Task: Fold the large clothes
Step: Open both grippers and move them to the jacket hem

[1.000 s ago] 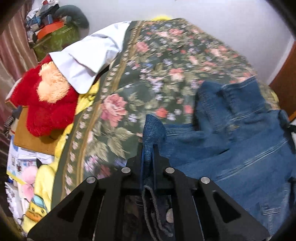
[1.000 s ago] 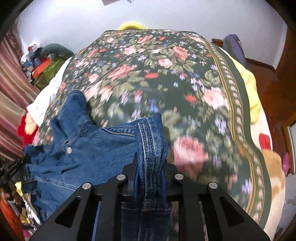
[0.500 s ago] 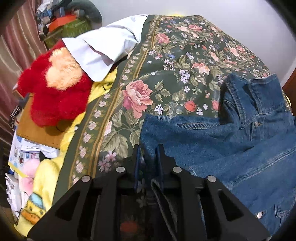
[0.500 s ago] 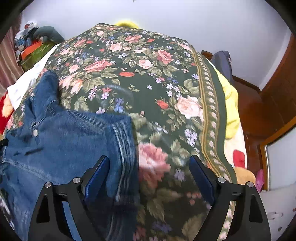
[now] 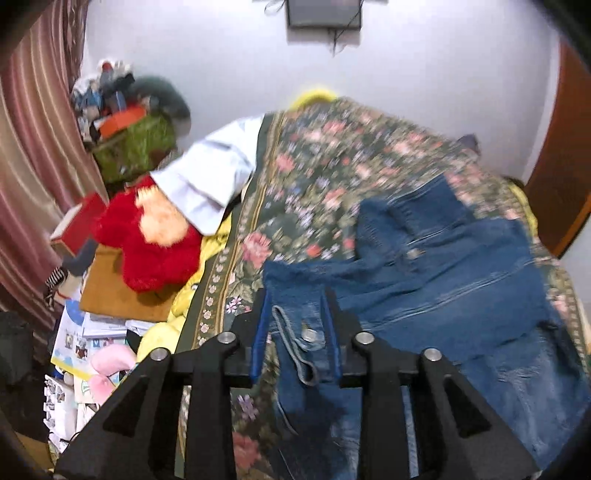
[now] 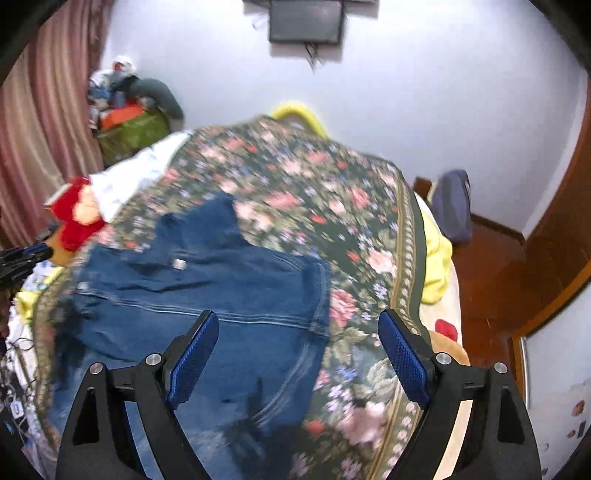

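Denim jacket [image 6: 207, 291] lies spread on floral bedspread [image 6: 332, 206], sleeves laid in. Right gripper [image 6: 299, 354]: jaws wide, nothing between them. Left gripper [image 5: 295, 328]: jaws opening, a cuff [image 5: 299, 332] between the pads, seemingly slack. Step judged: letting go after the sleeve fold. Next move calls for gripping the hem with both grippers.

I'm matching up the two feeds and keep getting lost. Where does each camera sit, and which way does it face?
Left wrist: on the left gripper, looking down along its fingers at the jacket; its jaws are opening, a cuff between them.
Right wrist: on the right gripper, facing down over the jacket; its jaws stand wide, holding nothing.
Shared: jacket, floral bedspread, red plush, wall screen.
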Demonstrator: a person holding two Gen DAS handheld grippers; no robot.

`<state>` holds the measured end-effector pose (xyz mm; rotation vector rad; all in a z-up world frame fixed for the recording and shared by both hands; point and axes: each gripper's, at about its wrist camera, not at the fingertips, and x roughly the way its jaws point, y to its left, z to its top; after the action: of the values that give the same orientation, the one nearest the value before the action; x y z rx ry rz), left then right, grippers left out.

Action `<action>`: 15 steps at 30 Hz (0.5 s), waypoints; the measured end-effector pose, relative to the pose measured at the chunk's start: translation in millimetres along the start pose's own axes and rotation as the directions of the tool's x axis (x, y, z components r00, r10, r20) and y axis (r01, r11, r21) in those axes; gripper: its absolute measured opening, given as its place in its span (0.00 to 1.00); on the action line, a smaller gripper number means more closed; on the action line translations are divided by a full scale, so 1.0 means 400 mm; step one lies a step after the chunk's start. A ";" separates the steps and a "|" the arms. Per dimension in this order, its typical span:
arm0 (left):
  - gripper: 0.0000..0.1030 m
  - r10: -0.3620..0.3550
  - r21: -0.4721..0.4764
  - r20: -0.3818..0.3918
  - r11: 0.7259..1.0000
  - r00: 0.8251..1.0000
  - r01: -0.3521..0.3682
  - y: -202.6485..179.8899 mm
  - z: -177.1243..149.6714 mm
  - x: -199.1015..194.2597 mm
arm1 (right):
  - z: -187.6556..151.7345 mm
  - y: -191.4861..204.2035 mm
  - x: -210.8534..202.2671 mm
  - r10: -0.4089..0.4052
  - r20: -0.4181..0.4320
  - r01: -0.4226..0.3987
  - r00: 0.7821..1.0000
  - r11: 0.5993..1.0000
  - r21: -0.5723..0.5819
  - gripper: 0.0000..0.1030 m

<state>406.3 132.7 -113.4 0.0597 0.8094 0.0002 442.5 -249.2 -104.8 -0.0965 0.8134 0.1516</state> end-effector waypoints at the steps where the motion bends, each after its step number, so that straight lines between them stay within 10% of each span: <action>1: 0.33 -0.003 0.003 0.017 1.000 1.000 0.003 -0.004 -0.002 -0.028 | -0.002 0.010 -0.021 0.010 0.012 -0.010 1.000 1.000 -0.001 0.85; 6: 0.43 -0.024 0.017 0.102 1.000 0.994 0.022 -0.042 -0.036 -0.163 | -0.039 0.071 -0.150 0.069 0.077 -0.068 0.995 0.998 -0.006 0.95; 12: 0.88 -0.011 0.005 0.149 1.000 0.989 0.010 -0.069 -0.123 -0.263 | -0.117 0.110 -0.215 0.120 0.061 -0.120 0.991 0.993 0.004 0.99; 15: 0.96 0.002 0.007 0.126 1.000 0.992 -0.003 -0.077 -0.173 -0.273 | -0.168 0.113 -0.213 0.116 0.023 -0.116 0.993 0.993 0.016 1.00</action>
<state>280.1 103.0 -83.6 0.0667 0.6828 -0.0040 328.8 -222.6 -89.9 -0.0311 0.7989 0.2548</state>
